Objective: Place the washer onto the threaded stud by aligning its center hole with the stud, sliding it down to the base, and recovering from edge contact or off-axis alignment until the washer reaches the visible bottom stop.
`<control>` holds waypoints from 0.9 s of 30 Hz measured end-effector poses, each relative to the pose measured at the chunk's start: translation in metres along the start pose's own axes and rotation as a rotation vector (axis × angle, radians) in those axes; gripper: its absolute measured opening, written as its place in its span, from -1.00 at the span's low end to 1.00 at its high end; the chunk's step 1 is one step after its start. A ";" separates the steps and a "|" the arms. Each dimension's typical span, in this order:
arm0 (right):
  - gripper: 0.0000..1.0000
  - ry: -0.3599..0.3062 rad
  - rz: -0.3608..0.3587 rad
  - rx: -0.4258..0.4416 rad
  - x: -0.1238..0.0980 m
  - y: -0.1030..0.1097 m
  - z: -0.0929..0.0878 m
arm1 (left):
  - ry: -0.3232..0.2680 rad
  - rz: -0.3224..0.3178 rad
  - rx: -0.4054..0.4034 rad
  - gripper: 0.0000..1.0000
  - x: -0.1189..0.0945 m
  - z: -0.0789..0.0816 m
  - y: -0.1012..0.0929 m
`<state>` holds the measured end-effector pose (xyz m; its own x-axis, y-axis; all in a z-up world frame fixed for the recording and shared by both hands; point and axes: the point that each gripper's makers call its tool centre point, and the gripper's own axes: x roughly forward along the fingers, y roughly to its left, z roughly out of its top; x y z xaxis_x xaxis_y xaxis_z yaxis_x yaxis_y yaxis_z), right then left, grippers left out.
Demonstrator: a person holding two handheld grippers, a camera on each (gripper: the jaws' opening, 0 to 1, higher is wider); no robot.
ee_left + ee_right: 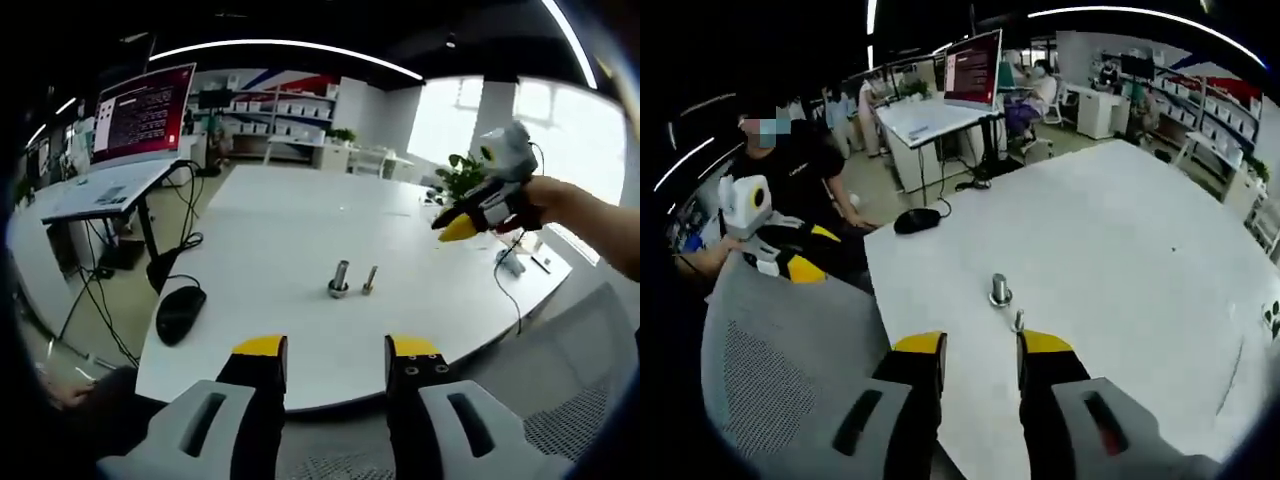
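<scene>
1. Left gripper view: the left claw (pixel 337 360) hangs released at the near edge of the white tabletop (pixel 280 230), jaws apart, nothing between them.
2. Ahead, the threaded stud (pixel 340 278) stands upright, a silver post on a wider ring base; a slimmer bolt (pixel 370 280) stands just beside it.
3. The right claw (pixel 455 228) hovers off to the right; I cannot tell its grip here.
4. A black mouse (pixel 180 312) lies near the left edge.
5. Right gripper view: the right claw (pixel 982 350) is released and empty; the stud and bolt stand just beyond its tips.
</scene>
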<state>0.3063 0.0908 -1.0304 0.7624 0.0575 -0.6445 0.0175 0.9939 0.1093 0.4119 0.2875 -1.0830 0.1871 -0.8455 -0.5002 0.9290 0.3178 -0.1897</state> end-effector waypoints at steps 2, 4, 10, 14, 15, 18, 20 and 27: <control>-0.35 -0.033 -0.034 0.036 -0.022 -0.001 -0.004 | -0.001 0.000 -0.001 -0.22 0.000 0.001 0.000; -0.34 -0.063 -0.064 0.065 -0.039 -0.002 -0.011 | 0.005 -0.005 0.004 -0.21 0.000 -0.001 -0.001; -0.26 -0.096 -0.151 0.187 -0.079 0.001 -0.060 | 0.015 -0.011 0.009 -0.13 0.000 -0.002 -0.001; -0.26 -0.088 -0.156 0.237 -0.092 0.006 -0.087 | 0.035 -0.014 0.026 -0.12 0.001 -0.004 -0.001; -0.26 -0.083 -0.164 0.245 -0.096 0.005 -0.095 | 0.034 -0.014 0.025 -0.12 0.001 -0.005 0.000; -0.20 -0.083 -0.177 0.250 -0.102 0.006 -0.107 | 0.035 -0.014 0.026 -0.10 0.002 -0.007 0.002; -0.20 -0.089 -0.166 0.264 -0.103 0.012 -0.117 | 0.036 -0.014 0.026 -0.09 0.000 -0.004 -0.002; -0.19 -0.036 -0.205 0.319 -0.092 0.025 -0.152 | 0.033 -0.012 0.024 -0.08 -0.001 -0.004 -0.004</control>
<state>0.1387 0.1247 -1.0835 0.7443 -0.1488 -0.6511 0.3685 0.9046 0.2145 0.4070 0.2891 -1.0857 0.1657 -0.8346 -0.5254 0.9384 0.2972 -0.1762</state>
